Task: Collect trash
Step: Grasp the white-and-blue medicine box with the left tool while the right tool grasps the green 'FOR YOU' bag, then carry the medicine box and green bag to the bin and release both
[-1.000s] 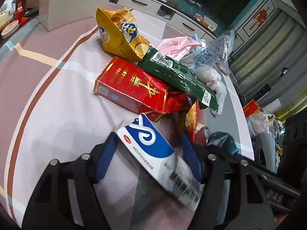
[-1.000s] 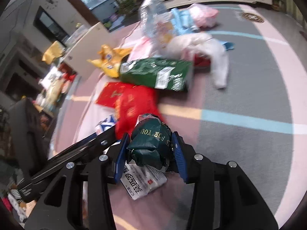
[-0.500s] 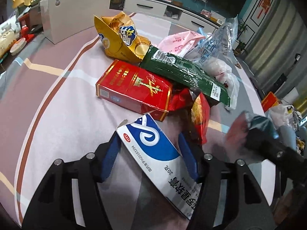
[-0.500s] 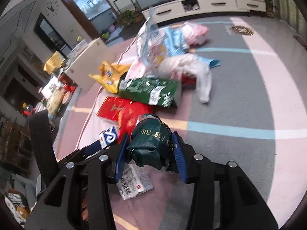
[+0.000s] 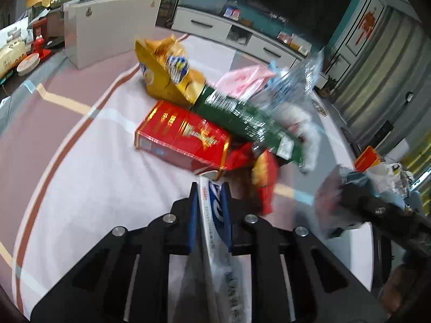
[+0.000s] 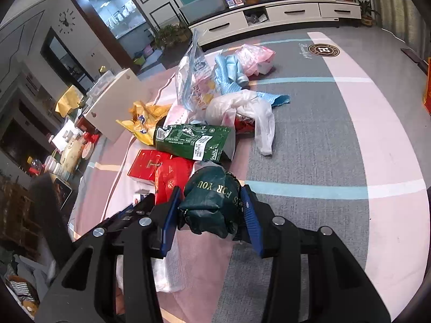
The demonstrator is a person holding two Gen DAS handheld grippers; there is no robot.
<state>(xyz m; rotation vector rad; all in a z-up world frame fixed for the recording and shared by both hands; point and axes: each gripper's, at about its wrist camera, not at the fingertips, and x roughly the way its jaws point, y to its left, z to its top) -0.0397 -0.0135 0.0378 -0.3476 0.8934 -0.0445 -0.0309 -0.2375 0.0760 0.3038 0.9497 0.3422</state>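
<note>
- With both tools loaded, the step in hand reads as carrying picked trash away from the pile on the rug [image 6: 309, 140].
- Left hand-held gripper [image 5: 209, 204]: jaws pinched narrow on a blue-and-white flat carton [image 5: 214, 215], which sticks up edge-on between the pads.
- Right hand-held gripper [image 6: 211, 210]: clamped part-way on a crumpled dark green bag [image 6: 210, 199] with gold lettering; it fills the gap.
- Next move, by my judgement: take both pieces to a bin or sack; none is clearly in view, so where it goes cannot be told.
- Left on the rug: red box [image 5: 183, 134], long green packet [image 5: 242, 118] lying across it, yellow snack bag [image 5: 167, 72], red wrapper [image 5: 265, 172], clear plastic bag [image 6: 194, 80], white plastic bag [image 6: 250, 110], pink bag [image 6: 253, 56].
- In the way: the red wrapper lies just beside the left jaws, and the two grippers work close together; the thin carton may slip.
</note>
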